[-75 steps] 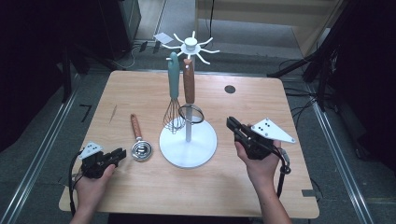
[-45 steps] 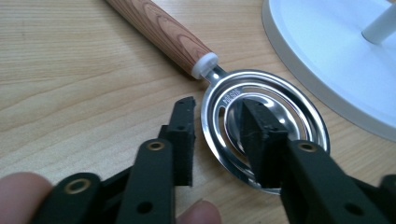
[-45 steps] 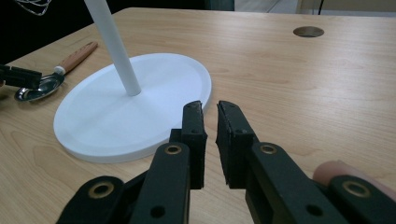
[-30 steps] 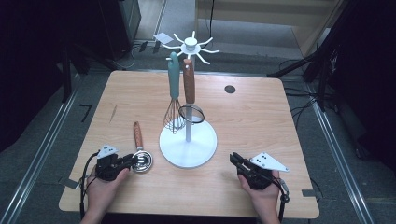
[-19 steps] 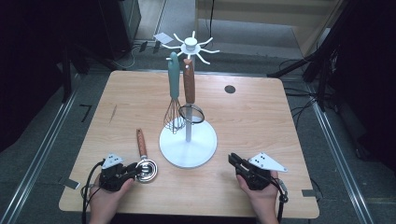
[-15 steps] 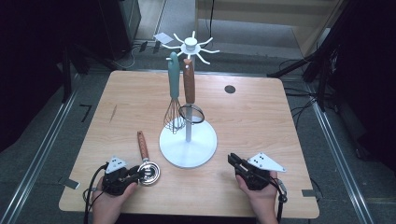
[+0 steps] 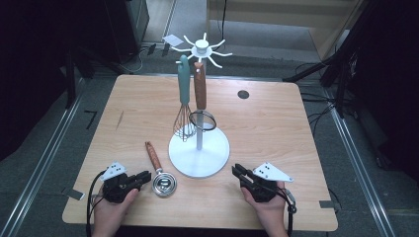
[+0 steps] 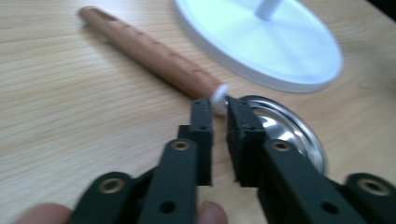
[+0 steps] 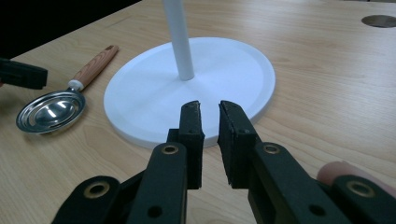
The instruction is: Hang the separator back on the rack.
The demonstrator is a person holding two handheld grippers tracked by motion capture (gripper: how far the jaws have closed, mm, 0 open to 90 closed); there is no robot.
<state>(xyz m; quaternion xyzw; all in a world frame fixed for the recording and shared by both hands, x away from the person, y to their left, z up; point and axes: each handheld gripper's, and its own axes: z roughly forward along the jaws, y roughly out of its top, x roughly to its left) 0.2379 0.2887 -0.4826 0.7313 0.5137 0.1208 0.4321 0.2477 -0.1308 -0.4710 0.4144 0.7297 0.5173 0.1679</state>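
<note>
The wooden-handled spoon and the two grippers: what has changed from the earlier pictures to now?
The left gripper came across to the spoon, which slid toward the white stand. Its jaws have just been closing at the white collar by the bowl, though contact is unclear. The right gripper drew back toward the near edge. Stand, whisk and hanging strainer stayed put.

A lab-like recording space is suggested: a pale wooden table (image 7: pixel 276 128) is set on grey carpet, ringed by black stands (image 7: pixel 346 54), trailing black cables (image 7: pixel 321 111) and floor tape marks (image 7: pixel 92 119).

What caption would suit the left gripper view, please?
Left gripper closing at the white neck of the wooden-handled steel measuring spoon.
</note>
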